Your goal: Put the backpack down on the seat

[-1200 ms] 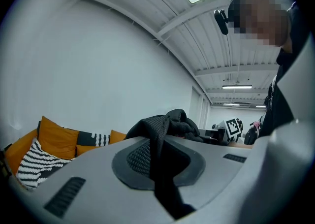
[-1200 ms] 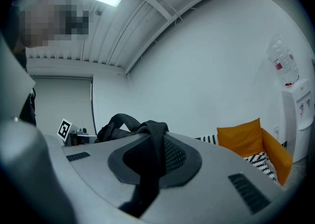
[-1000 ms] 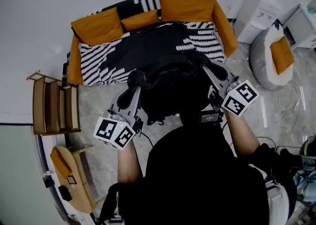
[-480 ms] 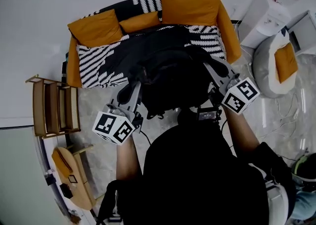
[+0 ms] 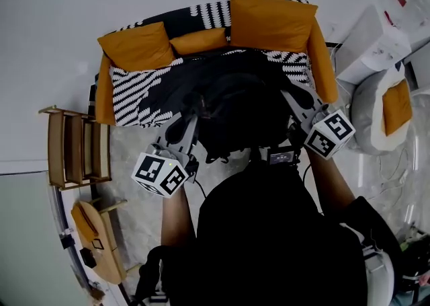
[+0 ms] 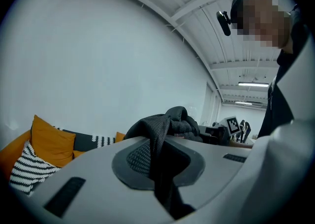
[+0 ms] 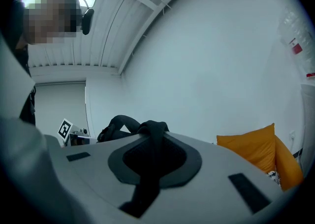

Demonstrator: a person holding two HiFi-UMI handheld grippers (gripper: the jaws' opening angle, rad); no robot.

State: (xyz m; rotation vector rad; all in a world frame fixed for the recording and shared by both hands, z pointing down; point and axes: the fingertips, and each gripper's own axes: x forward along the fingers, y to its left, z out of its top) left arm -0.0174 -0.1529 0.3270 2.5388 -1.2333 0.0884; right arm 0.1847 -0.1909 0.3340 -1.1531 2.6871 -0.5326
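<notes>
**Not yet set down: backpack [image 5: 238, 106] gripped on both sides**

Found left tongs [image 6: 158, 156] pinched narrow on a black mesh strap [image 6: 156, 129]. Found right tongs [image 7: 150, 156] pinched narrow on a second strap. Noted backpack slung between the two, clear of the floor [image 5: 134, 140], at the front edge of the sofa seat [image 5: 131, 89]. Noted orange cushions [image 5: 132, 46] along the back. Judged not yet resting on the seat.

Risks:
- Could slip from either grip, with only thin fabric pinched.
- Could tip sideways if released on one side first.
- Could slide off the front edge if lowered short of the seat.
- Could snag a strap on a pad at release and drag the bag back.

Pose: noted both forearms [image 5: 176, 220] stretched forward either side of the bag. Noted tongs aimed roughly level at the sofa, marker cubes [image 5: 159, 173] nearest the body.
</notes>
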